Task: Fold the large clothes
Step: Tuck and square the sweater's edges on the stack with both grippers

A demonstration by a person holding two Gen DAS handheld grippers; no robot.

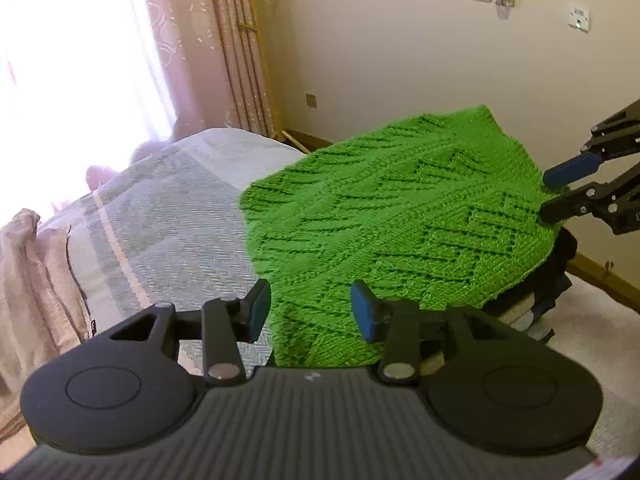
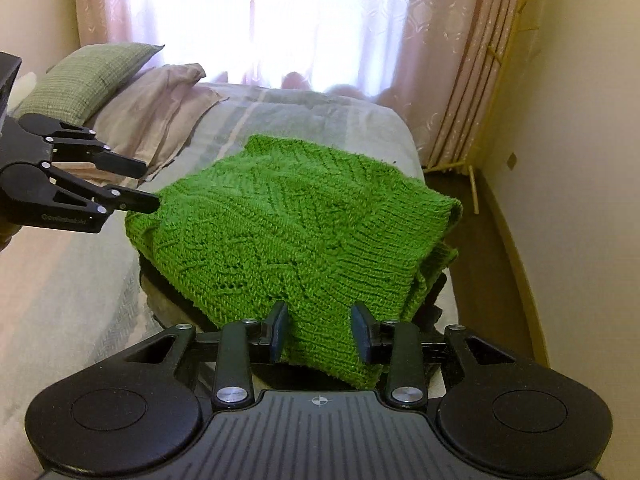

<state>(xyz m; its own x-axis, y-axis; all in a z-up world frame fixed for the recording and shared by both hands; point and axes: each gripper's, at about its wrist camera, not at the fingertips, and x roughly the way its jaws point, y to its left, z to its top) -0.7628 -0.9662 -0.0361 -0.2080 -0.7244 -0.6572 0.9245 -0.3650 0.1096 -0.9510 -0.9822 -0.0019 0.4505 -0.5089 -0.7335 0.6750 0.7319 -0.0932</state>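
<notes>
A bright green knitted sweater [image 1: 400,216] [image 2: 296,232] lies folded on a stack of dark clothes [image 1: 562,252] at the end of the bed. My left gripper [image 1: 312,314] hangs over the sweater's near edge, its blue pads apart and not pressing the knit. Seen from the right wrist, the left gripper [image 2: 152,185] stands open at the sweater's left corner, with the lower fingertip against the edge. My right gripper [image 2: 320,332] is over the near hem with knit between its spread pads. From the left wrist, the right gripper [image 1: 544,196] shows a gap between its fingers at the far corner.
The bed [image 2: 72,280] has a striped grey cover, with a green pillow [image 2: 88,76] and a pink pillow [image 2: 160,112] at its head. Pink curtains [image 1: 240,40] and a bright window lie beyond. A yellow rack [image 2: 496,80] stands by the wall. Pale carpet [image 1: 592,332] borders the bed.
</notes>
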